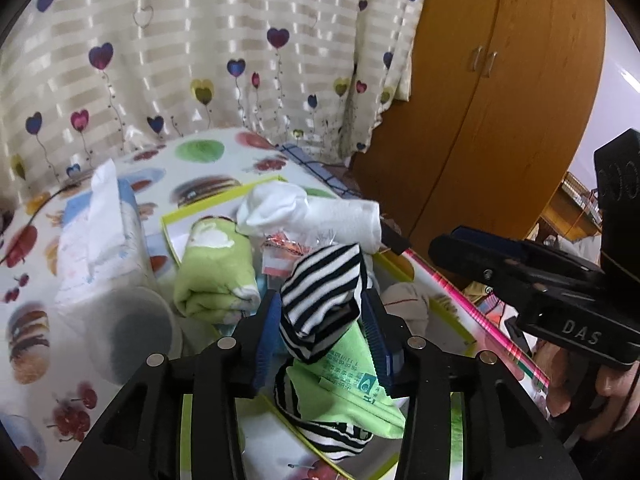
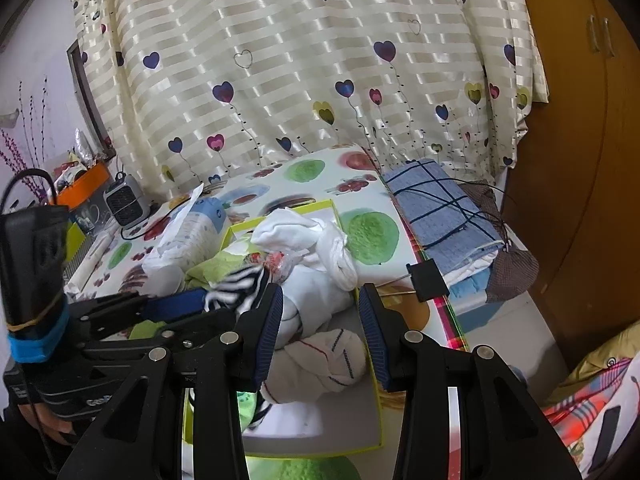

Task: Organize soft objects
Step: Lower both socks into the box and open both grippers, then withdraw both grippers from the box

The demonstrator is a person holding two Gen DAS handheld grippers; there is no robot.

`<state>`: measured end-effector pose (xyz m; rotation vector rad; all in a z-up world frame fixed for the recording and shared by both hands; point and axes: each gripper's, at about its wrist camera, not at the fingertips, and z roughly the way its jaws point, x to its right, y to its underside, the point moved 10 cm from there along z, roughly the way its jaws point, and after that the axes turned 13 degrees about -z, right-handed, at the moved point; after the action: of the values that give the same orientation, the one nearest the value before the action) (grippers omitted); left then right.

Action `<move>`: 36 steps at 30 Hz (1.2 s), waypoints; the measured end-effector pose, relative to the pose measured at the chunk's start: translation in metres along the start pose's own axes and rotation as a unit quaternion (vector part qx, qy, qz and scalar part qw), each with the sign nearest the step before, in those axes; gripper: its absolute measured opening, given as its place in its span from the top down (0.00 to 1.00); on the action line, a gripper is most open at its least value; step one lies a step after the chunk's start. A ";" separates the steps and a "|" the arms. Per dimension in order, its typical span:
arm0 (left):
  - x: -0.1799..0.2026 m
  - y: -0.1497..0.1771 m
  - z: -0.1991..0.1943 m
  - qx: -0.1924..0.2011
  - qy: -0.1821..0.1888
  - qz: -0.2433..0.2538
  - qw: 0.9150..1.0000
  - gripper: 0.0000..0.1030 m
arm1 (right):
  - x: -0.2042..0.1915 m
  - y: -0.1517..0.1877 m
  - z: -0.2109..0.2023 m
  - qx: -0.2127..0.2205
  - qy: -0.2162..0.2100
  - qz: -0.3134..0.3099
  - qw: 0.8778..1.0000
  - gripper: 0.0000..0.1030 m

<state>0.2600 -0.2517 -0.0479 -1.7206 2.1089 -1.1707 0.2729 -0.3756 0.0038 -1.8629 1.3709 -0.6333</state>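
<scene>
A black-and-white striped sock (image 1: 320, 280) with a green label (image 1: 344, 376) lies between the blue pads of my left gripper (image 1: 322, 308), which stands open over the shallow box with a lime-green rim (image 2: 378, 400). In the box are a white sock bundle (image 2: 304, 232), a green towel roll (image 1: 216, 264) and a pale knotted sock with thin lines (image 2: 328, 356). My right gripper (image 2: 320, 312) hangs open above that pale sock, nothing between its pads. Its fingers (image 1: 500, 264) show at the right of the left wrist view.
A tissue pack (image 1: 104, 232) lies left of the box on the fruit-print tablecloth (image 2: 368, 236). A folded blue checked cloth (image 2: 436, 208) and a black binder clip (image 2: 428, 276) sit to the right. A curtain (image 2: 320, 60) hangs behind, beside a wooden wardrobe (image 1: 500, 100).
</scene>
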 end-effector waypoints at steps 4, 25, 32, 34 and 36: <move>-0.003 0.000 -0.006 0.003 -0.001 -0.008 1.000 0.60 | -0.004 0.000 -0.004 0.002 -0.002 -0.002 1.000 0.60; -0.010 0.028 -0.066 0.026 -0.021 -0.023 0.999 0.60 | -0.069 0.021 -0.030 -0.024 -0.023 -0.063 0.997 0.60; -0.020 0.039 -0.079 0.031 -0.042 -0.032 0.998 0.60 | -0.084 0.027 -0.037 -0.029 -0.025 -0.073 0.997 0.57; -0.024 0.042 -0.083 0.032 -0.047 -0.039 0.998 0.60 | -0.089 0.029 -0.038 -0.032 -0.024 -0.079 0.996 0.57; -0.027 0.045 -0.086 0.034 -0.051 -0.045 0.997 0.60 | -0.093 0.031 -0.040 -0.034 -0.025 -0.082 0.996 0.57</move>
<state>0.1849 -0.1873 -0.0281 -1.8205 1.9291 -1.1379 0.1962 -0.3028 0.0069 -2.0465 1.2308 -0.6239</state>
